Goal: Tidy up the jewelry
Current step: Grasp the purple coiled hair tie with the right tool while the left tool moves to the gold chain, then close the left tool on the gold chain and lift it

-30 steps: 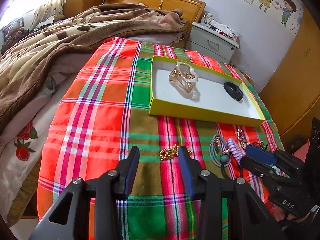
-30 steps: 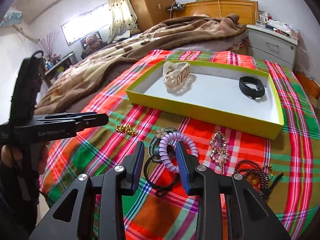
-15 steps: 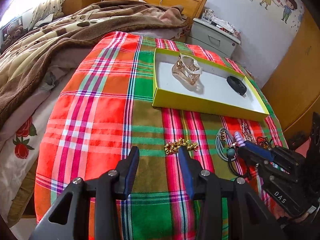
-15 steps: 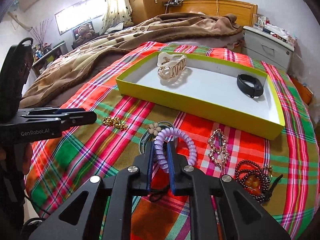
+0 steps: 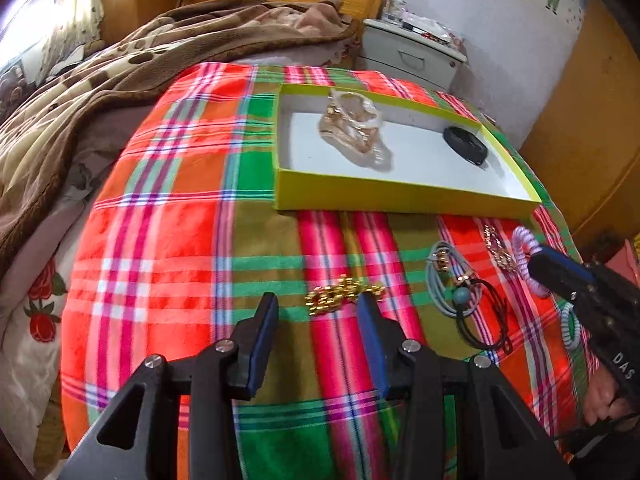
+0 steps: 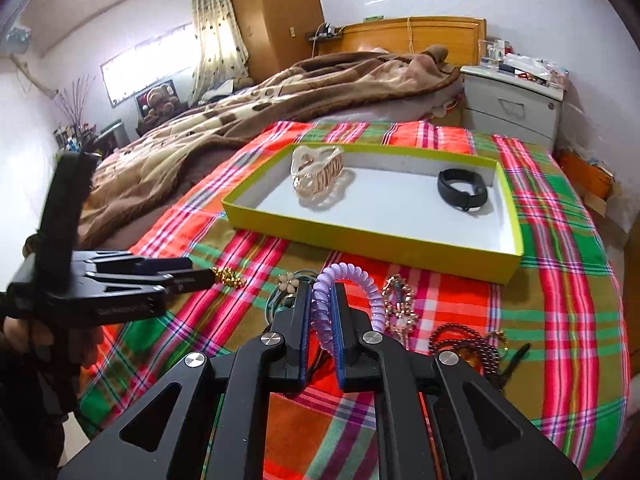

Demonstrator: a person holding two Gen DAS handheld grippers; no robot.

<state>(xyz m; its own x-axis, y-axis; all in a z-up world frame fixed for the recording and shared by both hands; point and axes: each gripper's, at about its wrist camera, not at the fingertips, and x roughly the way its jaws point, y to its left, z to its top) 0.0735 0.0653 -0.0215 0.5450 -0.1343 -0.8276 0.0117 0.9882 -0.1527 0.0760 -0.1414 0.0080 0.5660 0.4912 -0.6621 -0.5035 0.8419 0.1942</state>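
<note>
right gripper (image 6: 320, 292) is clamped on the purple coil hair tie (image 6: 352, 280) at bottom center; only its view shows dark beads (image 6: 464, 340) lower right; left gripper (image 5: 318, 312) wide open around gold chain (image 5: 340, 298)

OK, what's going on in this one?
A person with a gripper in each hand is sorting jewelry on a plaid cloth into a yellow-green box. The right gripper is shut on a purple spiral hair tie. The left gripper hangs open over a gold chain. A hair claw and black band already lie in the box.
</note>
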